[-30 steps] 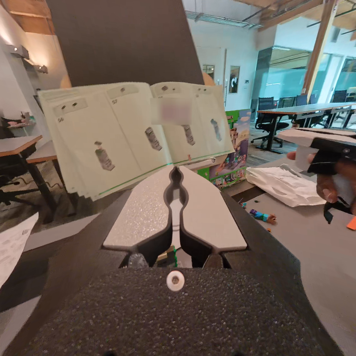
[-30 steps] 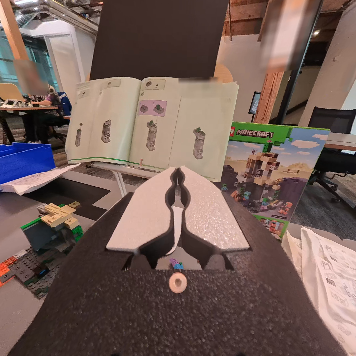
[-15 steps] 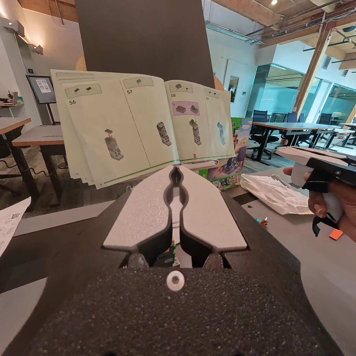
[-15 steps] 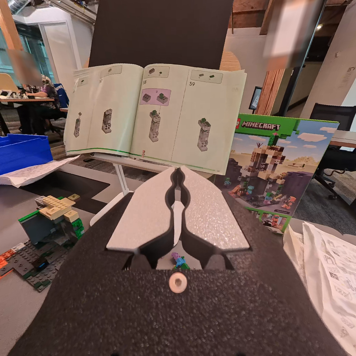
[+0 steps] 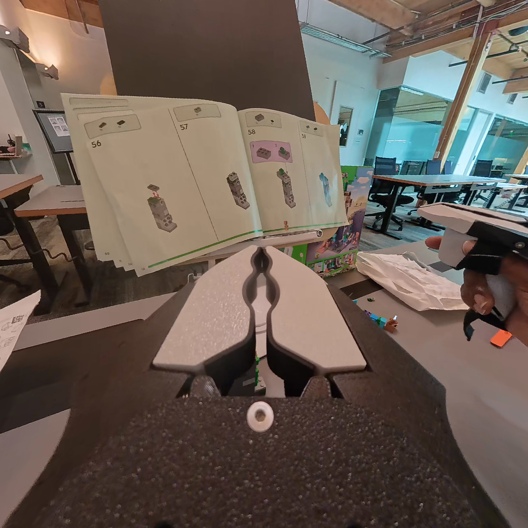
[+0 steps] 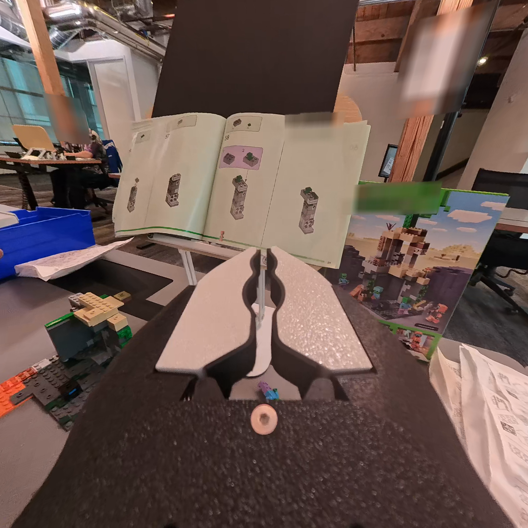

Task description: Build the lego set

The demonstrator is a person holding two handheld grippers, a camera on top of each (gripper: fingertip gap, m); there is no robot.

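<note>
1. we hold the left gripper (image 5: 262,253) and right gripper (image 6: 264,251) up toward the instruction booklet (image 6: 243,183) at 12 o'clock; jaws pressed together on both, nothing gripped.
2. the partial build (image 6: 85,328) sits at 9 o'clock of the right gripper; loose pieces (image 5: 381,320) lie at 3 o'clock of the left.
3. risk: misreading the step and choosing the wrong brick.
4. risk: lowering blind could knock the build.

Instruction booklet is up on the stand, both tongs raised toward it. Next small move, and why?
Probably lower the right tongs toward the small purple-and-blue piece on the grey table. Both the right and the left tongs are shut on nothing and pointed at the open instruction booklet, so neither holds a brick. The partial build sits untouched at left.
</note>
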